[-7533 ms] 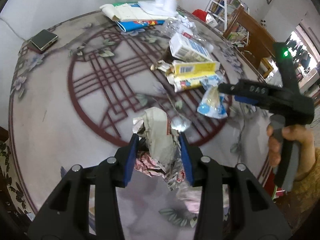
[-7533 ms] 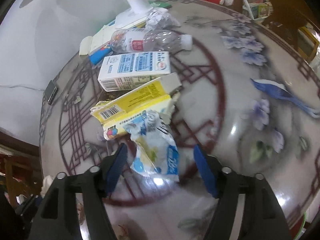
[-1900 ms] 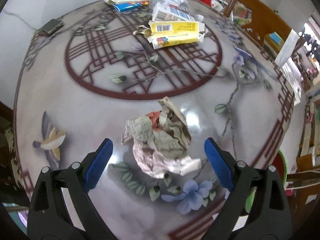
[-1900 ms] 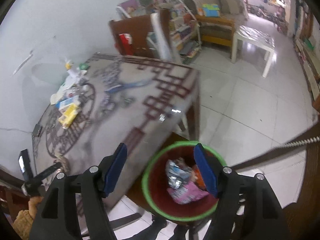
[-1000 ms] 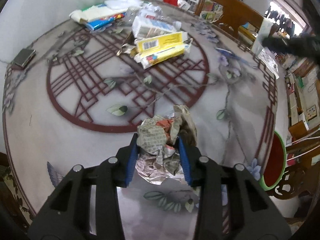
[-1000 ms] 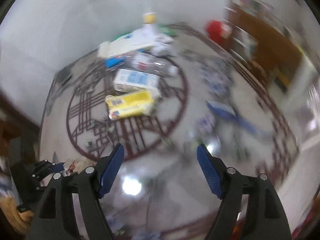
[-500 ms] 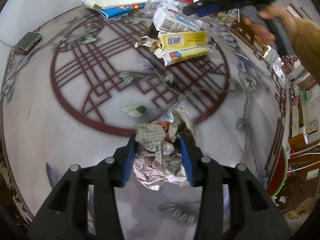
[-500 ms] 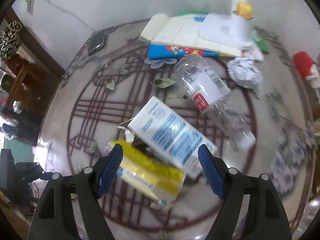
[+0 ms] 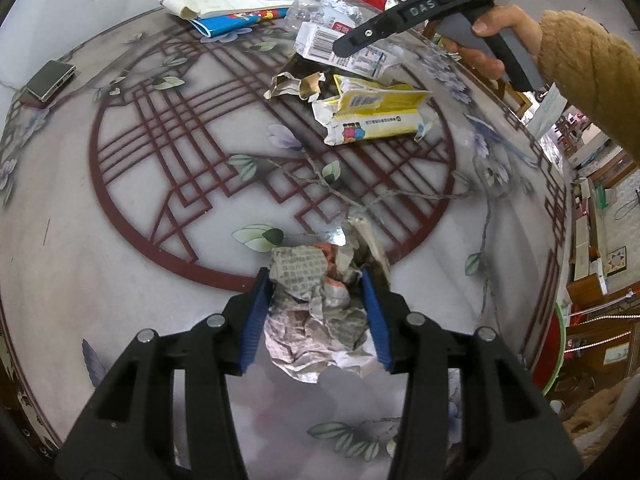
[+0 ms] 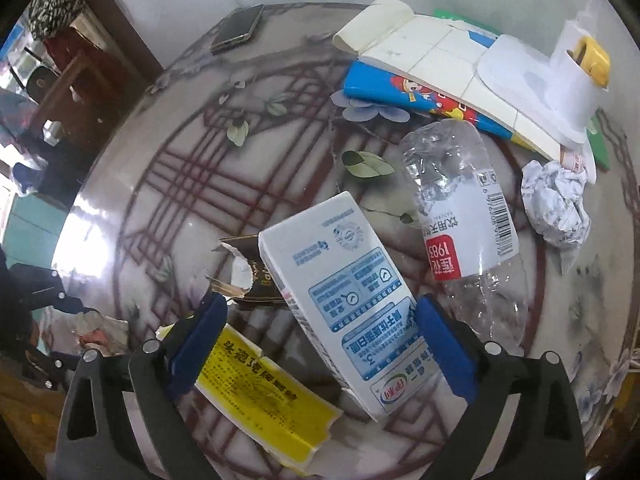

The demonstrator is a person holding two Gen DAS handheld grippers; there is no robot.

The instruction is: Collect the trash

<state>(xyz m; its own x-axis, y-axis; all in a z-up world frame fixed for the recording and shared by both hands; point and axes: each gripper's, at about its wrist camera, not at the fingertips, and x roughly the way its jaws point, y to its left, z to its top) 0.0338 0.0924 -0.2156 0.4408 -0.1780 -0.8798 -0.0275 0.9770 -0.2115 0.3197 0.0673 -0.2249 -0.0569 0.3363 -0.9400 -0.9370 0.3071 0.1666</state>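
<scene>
While the left gripper (image 9: 316, 312) pinches the newspaper ball (image 9: 316, 312) at the table's (image 9: 100, 264) near edge, its jaws easing apart, the right gripper (image 10: 320, 336) hangs at the far side, jaws opening wide astride the milk carton (image 10: 344, 300) without touching it. A bottle (image 10: 464, 232) lies just right.

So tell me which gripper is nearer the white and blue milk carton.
Right. The right gripper hangs over the milk carton, jaws opening astride it; the left gripper is across the table, squeezing crumpled newspaper.
</scene>
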